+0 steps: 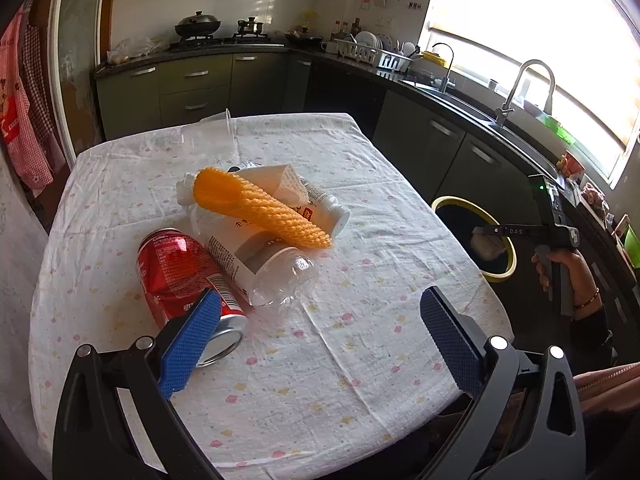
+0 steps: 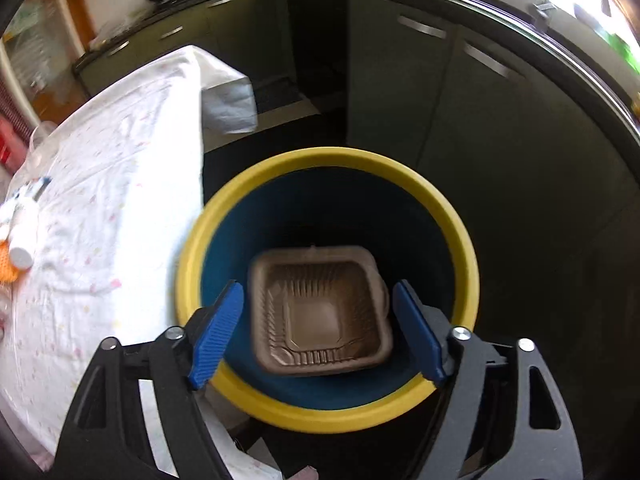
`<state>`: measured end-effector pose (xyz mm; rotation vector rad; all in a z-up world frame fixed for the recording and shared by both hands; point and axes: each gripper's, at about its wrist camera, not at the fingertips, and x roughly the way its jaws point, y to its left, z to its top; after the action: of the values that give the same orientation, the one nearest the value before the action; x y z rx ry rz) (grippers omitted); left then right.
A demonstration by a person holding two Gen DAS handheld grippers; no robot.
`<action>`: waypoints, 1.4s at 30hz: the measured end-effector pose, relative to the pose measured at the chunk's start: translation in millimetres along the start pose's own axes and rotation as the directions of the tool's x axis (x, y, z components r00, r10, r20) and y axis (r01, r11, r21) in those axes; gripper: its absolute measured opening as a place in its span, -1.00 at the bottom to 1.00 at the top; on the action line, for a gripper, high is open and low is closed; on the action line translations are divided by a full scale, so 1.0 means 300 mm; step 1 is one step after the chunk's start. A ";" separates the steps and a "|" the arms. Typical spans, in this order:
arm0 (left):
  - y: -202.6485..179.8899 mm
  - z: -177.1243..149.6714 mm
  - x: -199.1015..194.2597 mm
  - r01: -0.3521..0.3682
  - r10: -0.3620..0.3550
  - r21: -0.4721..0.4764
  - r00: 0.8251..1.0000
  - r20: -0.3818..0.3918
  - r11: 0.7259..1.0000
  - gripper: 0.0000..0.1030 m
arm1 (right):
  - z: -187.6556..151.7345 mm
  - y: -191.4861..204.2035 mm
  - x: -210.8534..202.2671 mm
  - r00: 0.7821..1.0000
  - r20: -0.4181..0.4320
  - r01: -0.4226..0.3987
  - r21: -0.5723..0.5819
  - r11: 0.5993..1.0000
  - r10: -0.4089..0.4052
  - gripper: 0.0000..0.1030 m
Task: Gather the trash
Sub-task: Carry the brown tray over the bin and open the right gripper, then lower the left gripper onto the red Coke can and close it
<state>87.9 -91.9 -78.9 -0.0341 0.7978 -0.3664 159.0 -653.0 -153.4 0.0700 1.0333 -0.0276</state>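
The left gripper (image 1: 320, 344) hangs low over the near part of the table (image 1: 360, 400), its blue pads spread wide with nothing between them. Just past its left pad lies a dented red cola can (image 1: 180, 276), touching a clear plastic bottle (image 1: 264, 268). Across the bottle rests an orange foam net sleeve (image 1: 256, 208), with a white bottle (image 1: 324, 208) behind it. Farther off, a clear plastic cup (image 1: 212, 132) lies near the far edge. To the right, beside the table, the right gripper (image 2: 320, 332) points down over a yellow-rimmed blue bin (image 2: 440, 200), pads apart and clear of a brown plastic tray (image 2: 320, 312) between them, above the bin's mouth.
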 end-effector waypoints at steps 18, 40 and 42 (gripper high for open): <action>0.185 -0.031 0.115 -0.228 0.207 -0.173 0.970 -0.131 0.958 0.90 | -0.100 0.132 -0.122 0.994 0.077 -0.078 -0.077 0.994 0.084 0.54; 0.416 0.098 0.271 -0.407 0.375 -0.024 0.862 -0.342 0.913 0.84 | -0.102 0.221 -0.093 0.994 0.014 -0.107 -0.133 0.985 0.110 0.54; 0.437 0.106 0.291 -0.399 0.362 -0.019 0.851 -0.379 0.917 0.84 | -0.102 0.229 -0.089 0.994 0.011 -0.110 -0.136 0.985 0.113 0.54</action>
<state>206.4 -1.8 -138.9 0.1061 1.1717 0.0517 123.2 -582.4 -143.1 0.0040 1.0090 0.1436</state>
